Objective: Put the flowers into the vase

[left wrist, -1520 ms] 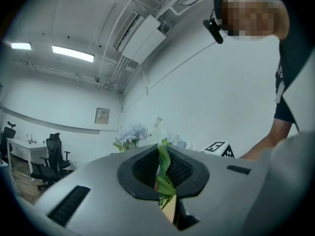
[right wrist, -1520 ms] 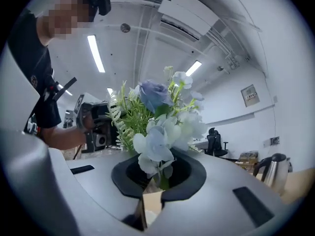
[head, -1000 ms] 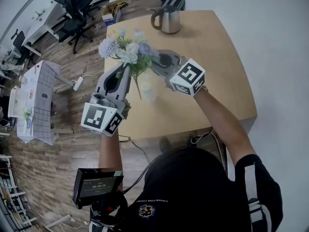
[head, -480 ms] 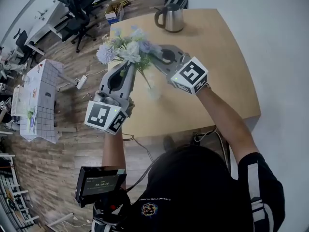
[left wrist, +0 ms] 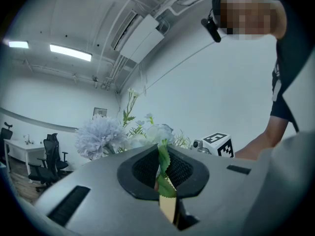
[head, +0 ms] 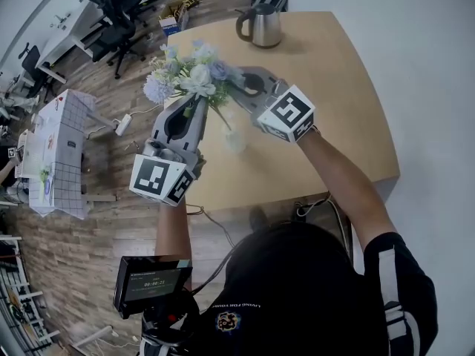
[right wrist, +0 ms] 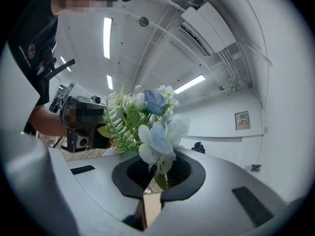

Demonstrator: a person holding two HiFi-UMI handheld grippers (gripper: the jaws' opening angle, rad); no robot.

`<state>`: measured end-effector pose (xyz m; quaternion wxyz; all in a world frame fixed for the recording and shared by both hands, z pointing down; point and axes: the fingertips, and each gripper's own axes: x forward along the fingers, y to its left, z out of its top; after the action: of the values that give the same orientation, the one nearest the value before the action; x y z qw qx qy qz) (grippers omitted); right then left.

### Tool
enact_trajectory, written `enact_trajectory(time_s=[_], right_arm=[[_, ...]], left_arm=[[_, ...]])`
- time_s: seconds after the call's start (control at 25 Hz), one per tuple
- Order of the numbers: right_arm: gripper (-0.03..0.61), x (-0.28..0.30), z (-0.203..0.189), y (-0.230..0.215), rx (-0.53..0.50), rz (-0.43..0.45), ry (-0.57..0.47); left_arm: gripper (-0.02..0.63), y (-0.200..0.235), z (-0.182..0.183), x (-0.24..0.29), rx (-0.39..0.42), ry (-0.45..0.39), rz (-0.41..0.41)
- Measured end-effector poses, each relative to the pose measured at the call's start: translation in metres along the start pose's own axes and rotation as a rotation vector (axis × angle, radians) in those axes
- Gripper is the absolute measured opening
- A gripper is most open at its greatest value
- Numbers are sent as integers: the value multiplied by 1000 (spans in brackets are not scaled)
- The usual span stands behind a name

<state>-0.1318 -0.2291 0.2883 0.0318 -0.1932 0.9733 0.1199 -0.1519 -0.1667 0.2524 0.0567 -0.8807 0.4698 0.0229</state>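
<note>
Left claw [head: 194, 104] and right claw [head: 236, 89] each pinch the flowers [head: 194, 76] by their stems. They are likely light and springy, best held low.

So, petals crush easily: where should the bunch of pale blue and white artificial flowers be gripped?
On the green stems under the blooms, from the side: the bunch of flowers gathers narrow there, where left gripper and right gripper pinch it.

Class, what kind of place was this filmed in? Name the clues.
Probably an office or lab workroom: swivel office chairs, strip ceiling lights, and a kettle on a wooden table.
</note>
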Motion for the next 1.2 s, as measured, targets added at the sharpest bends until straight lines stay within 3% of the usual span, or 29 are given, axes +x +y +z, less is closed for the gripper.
enact_trajectory(time_s=[1.2], right_arm=[[34,-12,-52,4,32,21,84]], left_arm=[[15,-7,-47,11,-3,84,-3]])
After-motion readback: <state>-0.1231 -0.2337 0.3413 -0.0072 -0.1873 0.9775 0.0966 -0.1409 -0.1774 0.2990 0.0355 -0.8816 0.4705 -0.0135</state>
